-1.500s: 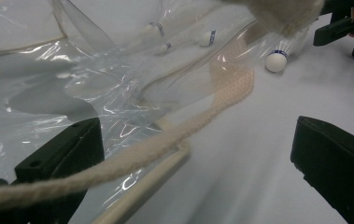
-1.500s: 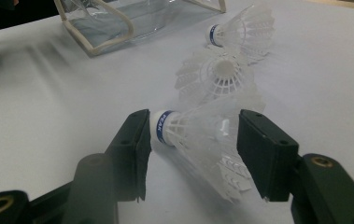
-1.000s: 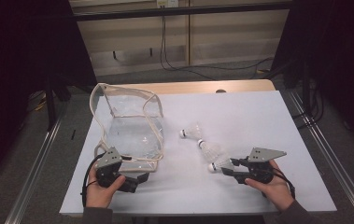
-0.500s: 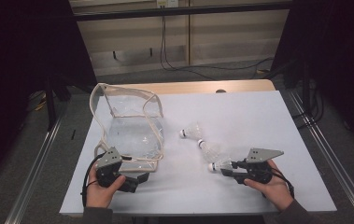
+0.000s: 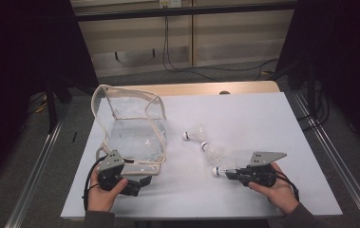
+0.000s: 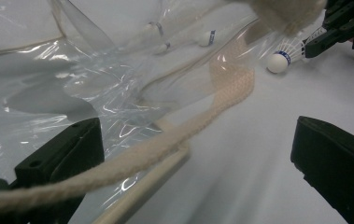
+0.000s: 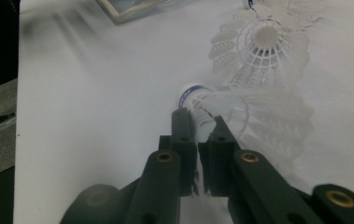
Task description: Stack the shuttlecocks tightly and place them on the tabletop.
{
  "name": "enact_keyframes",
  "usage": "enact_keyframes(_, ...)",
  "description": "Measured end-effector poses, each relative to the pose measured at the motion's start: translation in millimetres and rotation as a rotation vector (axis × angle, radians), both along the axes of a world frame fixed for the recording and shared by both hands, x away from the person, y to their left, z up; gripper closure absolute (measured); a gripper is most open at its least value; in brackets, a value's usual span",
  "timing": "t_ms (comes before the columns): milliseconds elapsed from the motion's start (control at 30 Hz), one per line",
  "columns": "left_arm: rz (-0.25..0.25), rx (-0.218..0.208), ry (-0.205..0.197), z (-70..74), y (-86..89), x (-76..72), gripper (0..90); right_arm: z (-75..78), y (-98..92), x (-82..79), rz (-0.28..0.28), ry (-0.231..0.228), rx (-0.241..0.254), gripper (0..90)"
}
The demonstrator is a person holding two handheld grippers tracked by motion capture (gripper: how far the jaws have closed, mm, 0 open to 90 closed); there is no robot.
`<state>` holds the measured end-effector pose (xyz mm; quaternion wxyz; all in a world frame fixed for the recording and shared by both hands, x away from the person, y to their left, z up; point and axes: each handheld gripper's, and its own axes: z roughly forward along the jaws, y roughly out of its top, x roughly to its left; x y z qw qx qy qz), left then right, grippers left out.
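On the surface (image 5: 263, 123), the clear bag (image 5: 135, 128) lies left; two shuttlecocks (image 5: 195, 134) lie right of it, a third shuttlecock (image 5: 222, 169) nearer the person, between the right claw's (image 5: 232, 174) jaws.

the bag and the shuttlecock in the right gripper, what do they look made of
Bag: likely clear soft plastic, glossy; the table shows through it and it creases with bright glints. Its trim and strap look like woven cream fabric.
Shuttlecock: seemingly white moulded plastic, with a lattice skirt and a smooth rounded head, blue-banded.

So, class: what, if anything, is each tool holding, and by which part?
The right tool pinches a shuttlecock by its feather skirt. The left tool stands open around the clear bag's rim, gripping nothing.
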<state>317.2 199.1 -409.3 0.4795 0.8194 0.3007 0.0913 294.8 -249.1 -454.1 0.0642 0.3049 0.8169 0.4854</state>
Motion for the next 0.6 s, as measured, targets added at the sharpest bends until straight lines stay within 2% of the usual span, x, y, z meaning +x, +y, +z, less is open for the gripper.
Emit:
enact_keyframes(200, 0.000, 0.000, 0.000, 0.0, 0.0, -0.1, 2.6, 6.5, -4.5, -0.5, 0.007, -0.004, 0.037, 88.9)
enact_keyframes(600, 0.000, 0.003, 0.001, 0.4, 0.3, -0.1, 2.6, 21.1, -15.0, -0.8, 0.000, -0.030, 0.067, 89.3)
